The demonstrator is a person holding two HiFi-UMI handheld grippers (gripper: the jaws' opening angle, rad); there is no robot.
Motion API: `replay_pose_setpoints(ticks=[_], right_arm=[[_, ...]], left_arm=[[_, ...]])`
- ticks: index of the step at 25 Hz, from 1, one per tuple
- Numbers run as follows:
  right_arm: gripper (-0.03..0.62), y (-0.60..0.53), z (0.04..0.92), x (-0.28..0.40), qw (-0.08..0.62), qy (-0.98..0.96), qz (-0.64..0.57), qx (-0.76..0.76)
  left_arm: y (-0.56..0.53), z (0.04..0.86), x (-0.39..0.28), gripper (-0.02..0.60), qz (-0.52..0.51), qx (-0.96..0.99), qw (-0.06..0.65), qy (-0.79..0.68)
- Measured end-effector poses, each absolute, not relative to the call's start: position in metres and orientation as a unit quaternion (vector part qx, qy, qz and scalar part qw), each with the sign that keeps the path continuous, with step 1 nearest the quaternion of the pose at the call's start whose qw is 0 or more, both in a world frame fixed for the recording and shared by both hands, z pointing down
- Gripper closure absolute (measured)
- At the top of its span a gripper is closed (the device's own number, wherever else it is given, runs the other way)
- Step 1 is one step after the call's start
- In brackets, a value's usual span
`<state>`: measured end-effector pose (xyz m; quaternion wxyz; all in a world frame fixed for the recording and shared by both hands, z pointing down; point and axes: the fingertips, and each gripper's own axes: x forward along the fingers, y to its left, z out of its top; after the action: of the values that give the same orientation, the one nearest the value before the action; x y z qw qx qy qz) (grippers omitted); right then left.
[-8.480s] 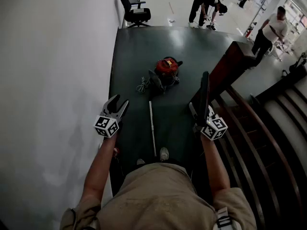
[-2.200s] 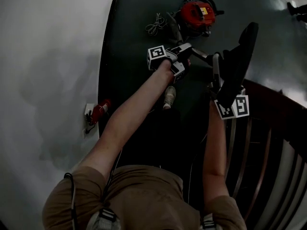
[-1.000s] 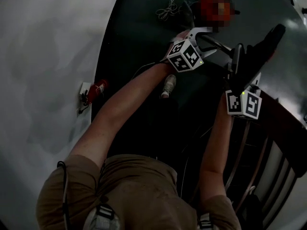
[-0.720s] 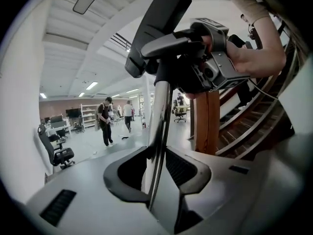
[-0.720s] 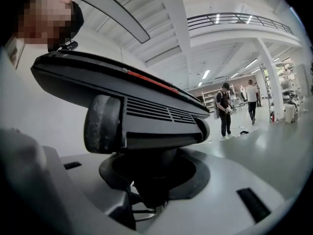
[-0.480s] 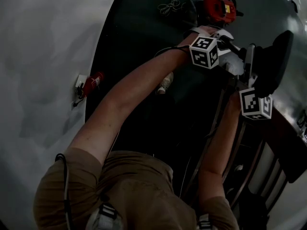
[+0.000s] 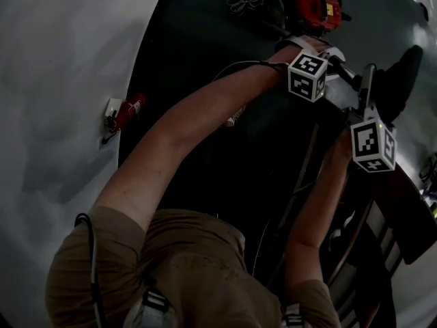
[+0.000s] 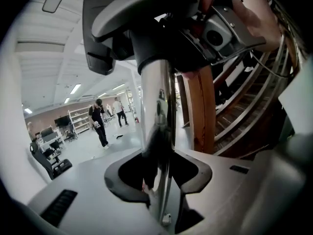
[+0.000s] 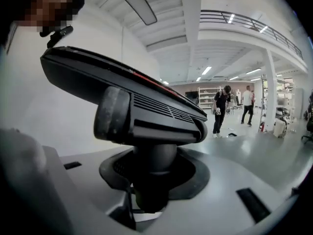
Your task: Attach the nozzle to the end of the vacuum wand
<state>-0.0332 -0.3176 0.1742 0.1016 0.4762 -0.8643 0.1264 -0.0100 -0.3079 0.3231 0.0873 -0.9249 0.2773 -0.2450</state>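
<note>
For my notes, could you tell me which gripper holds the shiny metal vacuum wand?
The left gripper, its jaws just closed on the shiny metal wand; the right gripper clamps the black plastic nozzle.

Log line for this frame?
left gripper: jaws just closed on wand | right gripper: shut on nozzle | wand end at nozzle neck, seating unclear

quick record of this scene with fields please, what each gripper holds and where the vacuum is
left gripper: jaws just closed, shut on the wand
right gripper: shut on the neck of the nozzle
wand and nozzle: the wand's end meets the nozzle; joined or not, cannot tell
vacuum cleaner: red, on the dark floor beyond both grippers
stair post: wooden, just behind the wand
</note>
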Motion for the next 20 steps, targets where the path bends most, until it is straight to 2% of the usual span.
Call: replay_pose_setpoints(ticks=[4, 6, 11, 14, 20], right_arm=[[0.439, -0.312, 0.168, -0.019, 0.002, -0.859, 0.089, 0.504], [0.441, -0.313, 0.169, -0.017, -0.022, -0.861, 0.094, 0.499], [0.441, -0.321, 0.181, -0.024, 0.019, -0.876, 0.128, 0.464], [0.442, -0.335, 0.179, -0.051, 0.045, -0.881, 0.123, 0.454], [0.441, -0.344, 0.177, -0.121, 0.095, -0.907, 0.105, 0.397]], left_arm=[[-0.312, 0.324, -0.010, 0.448, -0.232, -0.928, 0.070, 0.283], [-0.315, 0.324, -0.009, 0.448, -0.228, -0.929, 0.070, 0.283], [-0.318, 0.325, -0.010, 0.448, -0.240, -0.923, 0.081, 0.290], [-0.331, 0.325, -0.028, 0.448, -0.241, -0.921, 0.072, 0.297], [-0.345, 0.320, -0.091, 0.437, -0.187, -0.907, 0.004, 0.377]])
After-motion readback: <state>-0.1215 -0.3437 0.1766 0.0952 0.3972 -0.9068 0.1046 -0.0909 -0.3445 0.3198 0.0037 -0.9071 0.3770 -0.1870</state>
